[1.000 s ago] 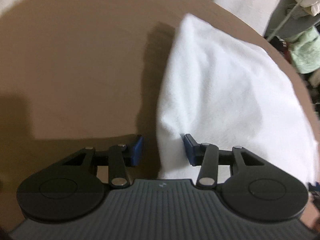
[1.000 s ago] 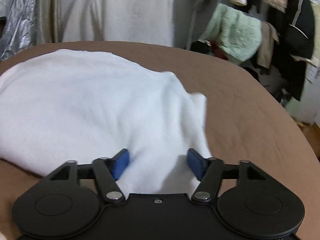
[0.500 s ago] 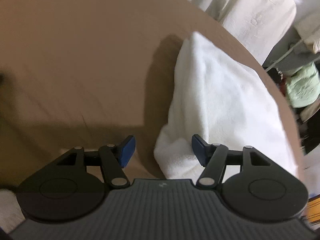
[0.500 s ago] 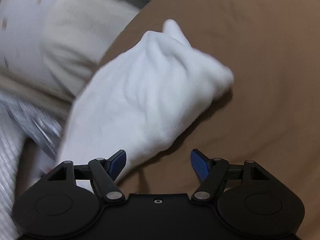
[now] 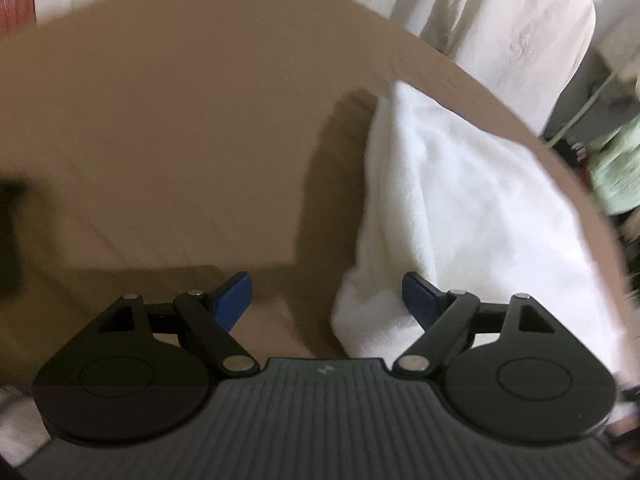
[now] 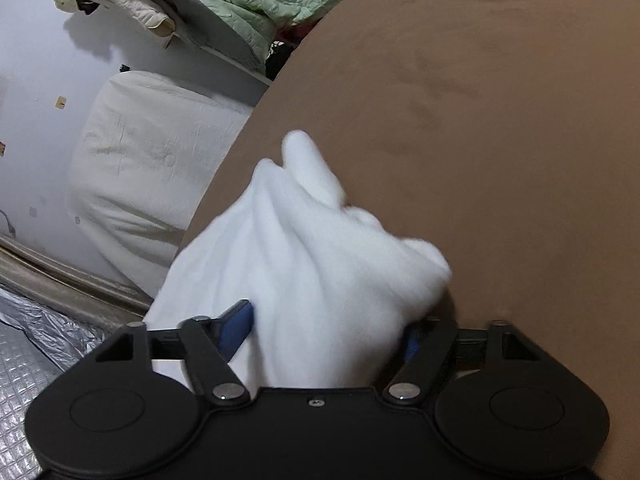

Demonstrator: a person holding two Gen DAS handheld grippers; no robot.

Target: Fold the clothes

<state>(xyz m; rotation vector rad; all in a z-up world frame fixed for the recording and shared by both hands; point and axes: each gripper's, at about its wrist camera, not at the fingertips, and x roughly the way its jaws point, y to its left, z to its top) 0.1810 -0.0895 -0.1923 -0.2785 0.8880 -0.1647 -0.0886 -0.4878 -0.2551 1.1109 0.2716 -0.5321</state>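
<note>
White fleecy garment (image 6: 304, 264) is lying bunched on the brown worktop (image 5: 180, 120); the right tool (image 6: 328, 330) is closing on it, while the left tool (image 5: 326, 300) beside it is opening, gripping nothing.

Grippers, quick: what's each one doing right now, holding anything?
Left gripper: jaws opening, pads clear of the white garment; holding nothing.
Right gripper: jaws closing around a bunch of the white garment.
</note>
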